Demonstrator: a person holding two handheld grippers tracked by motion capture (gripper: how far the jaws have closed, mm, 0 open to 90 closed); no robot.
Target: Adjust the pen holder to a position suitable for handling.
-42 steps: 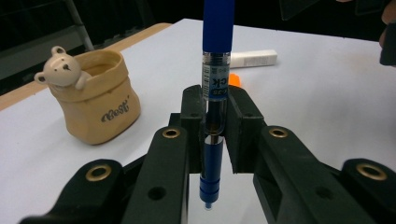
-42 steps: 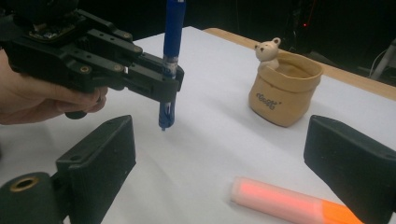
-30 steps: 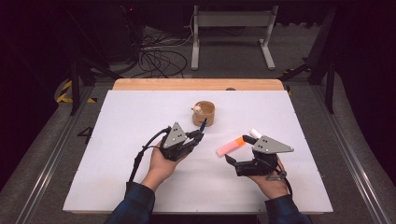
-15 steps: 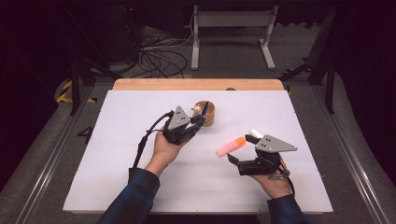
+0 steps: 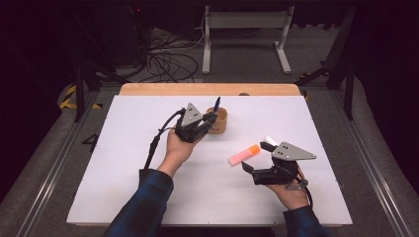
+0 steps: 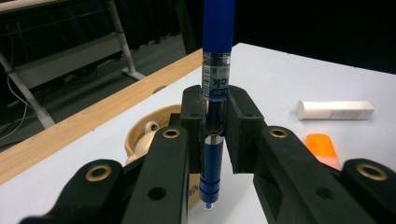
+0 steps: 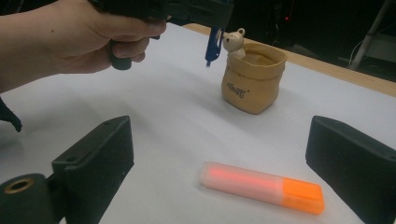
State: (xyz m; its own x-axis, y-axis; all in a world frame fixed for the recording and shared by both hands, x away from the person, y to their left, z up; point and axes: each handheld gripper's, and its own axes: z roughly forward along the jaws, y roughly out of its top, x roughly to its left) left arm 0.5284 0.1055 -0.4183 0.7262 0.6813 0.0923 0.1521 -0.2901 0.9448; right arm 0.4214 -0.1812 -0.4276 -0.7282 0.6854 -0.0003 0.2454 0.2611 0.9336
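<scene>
A blue pen (image 6: 215, 70) stands upright in my left gripper (image 5: 211, 119), which is shut on it; the pen's tip (image 7: 211, 52) hangs just beside the rim of a tan bag-shaped holder with a small bear figure (image 5: 219, 121) (image 7: 254, 77) (image 6: 145, 135). My right gripper (image 5: 258, 160) rests open low over the white table, its jaws spread to either side of an orange highlighter (image 7: 261, 186) (image 5: 244, 154) lying flat just ahead of them. A white stick-shaped object (image 6: 335, 110) (image 5: 271, 140) lies beyond the highlighter.
The white tabletop (image 5: 123, 163) ends in a wooden strip (image 5: 207, 89) at the far edge. Cables and a metal stand (image 5: 244, 22) lie on the dark floor beyond. A hand and dark checked sleeve (image 5: 148, 197) reach in from the bottom left.
My left gripper has carried the blue pen forward and right, up to the holder's rim. The right gripper has stayed by the highlighter.
</scene>
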